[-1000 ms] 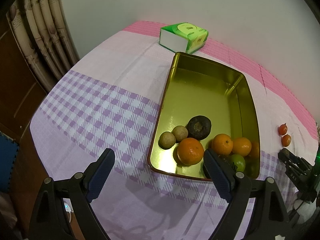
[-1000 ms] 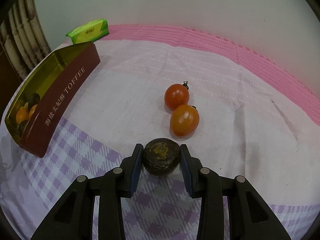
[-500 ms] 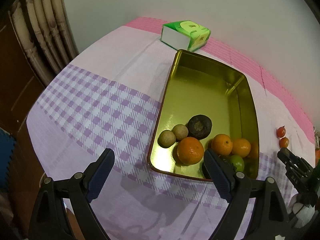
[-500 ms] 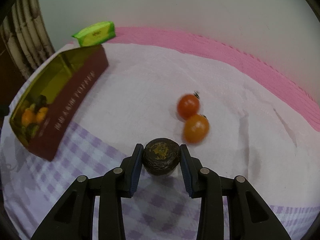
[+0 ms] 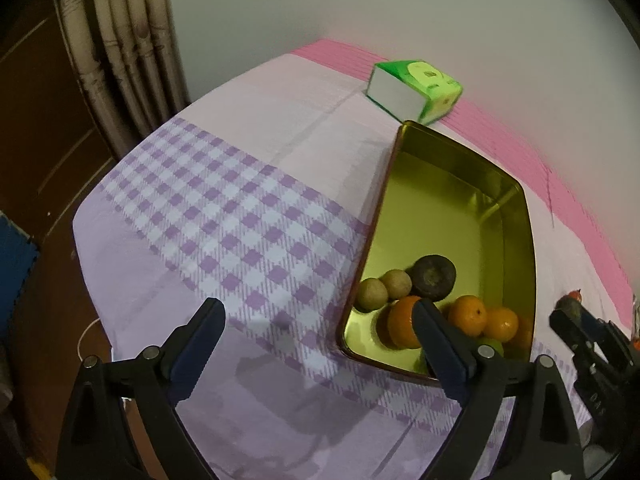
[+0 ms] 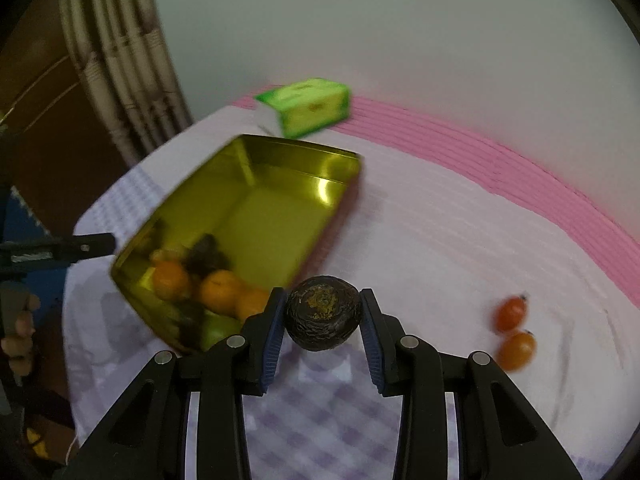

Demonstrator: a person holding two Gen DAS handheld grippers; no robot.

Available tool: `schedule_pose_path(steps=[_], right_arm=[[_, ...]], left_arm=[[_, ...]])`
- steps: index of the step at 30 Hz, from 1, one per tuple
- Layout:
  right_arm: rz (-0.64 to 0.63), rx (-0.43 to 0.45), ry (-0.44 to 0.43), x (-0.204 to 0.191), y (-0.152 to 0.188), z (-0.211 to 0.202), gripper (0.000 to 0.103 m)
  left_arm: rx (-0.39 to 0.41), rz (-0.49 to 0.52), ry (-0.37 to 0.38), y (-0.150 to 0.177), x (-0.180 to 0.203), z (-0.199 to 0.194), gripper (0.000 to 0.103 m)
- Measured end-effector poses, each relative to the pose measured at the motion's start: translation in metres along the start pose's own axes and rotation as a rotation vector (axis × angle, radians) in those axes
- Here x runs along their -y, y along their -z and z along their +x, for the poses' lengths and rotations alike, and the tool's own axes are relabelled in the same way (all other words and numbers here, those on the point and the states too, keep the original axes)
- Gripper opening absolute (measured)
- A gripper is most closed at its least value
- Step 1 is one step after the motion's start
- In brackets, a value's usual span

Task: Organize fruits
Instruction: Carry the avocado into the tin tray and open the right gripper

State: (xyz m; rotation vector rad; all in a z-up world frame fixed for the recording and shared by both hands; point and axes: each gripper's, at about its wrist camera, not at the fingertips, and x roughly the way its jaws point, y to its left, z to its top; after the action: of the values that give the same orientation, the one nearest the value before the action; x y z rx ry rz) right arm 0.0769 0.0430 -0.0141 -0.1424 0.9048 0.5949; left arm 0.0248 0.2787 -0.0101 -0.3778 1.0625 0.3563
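Right tool [image 6: 322,316]: you grip the dark wrinkled fruit [image 6: 322,318].
Left tool [image 5: 318,344]: yours gapes, holding nothing.
Gold tin [image 5: 448,184]: oranges [image 5: 466,316] at its near end.

Home room, checked tablecloth [image 5: 248,216], window curtain [image 5: 120,40], tissue box [image 5: 416,90], wooden floor

In my right tongs [image 6: 323,322] I hold a dark, wrinkled passion fruit [image 6: 322,312], pinched between both pads above the counter, just beside the gold tin [image 6: 280,184]. That open rectangular tin holds fruit crowded at its near end: another dark passion fruit [image 5: 434,277], two small brownish-green round fruits [image 5: 384,289], three oranges [image 5: 466,316] and a green fruit [image 5: 493,347] mostly hidden. Two small cherry tomatoes [image 6: 514,332], touching or nearly so, lie on the cloth well apart from the tin.
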Motion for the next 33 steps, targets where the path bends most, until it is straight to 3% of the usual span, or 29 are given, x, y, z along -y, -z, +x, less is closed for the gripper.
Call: schedule_pose_path(steps=[11, 33], right_arm=[[-0.097, -0.059, -0.074, -0.048, -0.007, 0.032, 0.037], [-0.085, -0.096, -0.107, -0.051, 0.000, 0.043, 0.039]], left_arm=[[-0.003, -0.033, 0.005, -0.003, -0.007, 0.001, 0.093], [-0.015, -0.033, 0.008, -0.002, -0.006, 0.004, 0.093]])
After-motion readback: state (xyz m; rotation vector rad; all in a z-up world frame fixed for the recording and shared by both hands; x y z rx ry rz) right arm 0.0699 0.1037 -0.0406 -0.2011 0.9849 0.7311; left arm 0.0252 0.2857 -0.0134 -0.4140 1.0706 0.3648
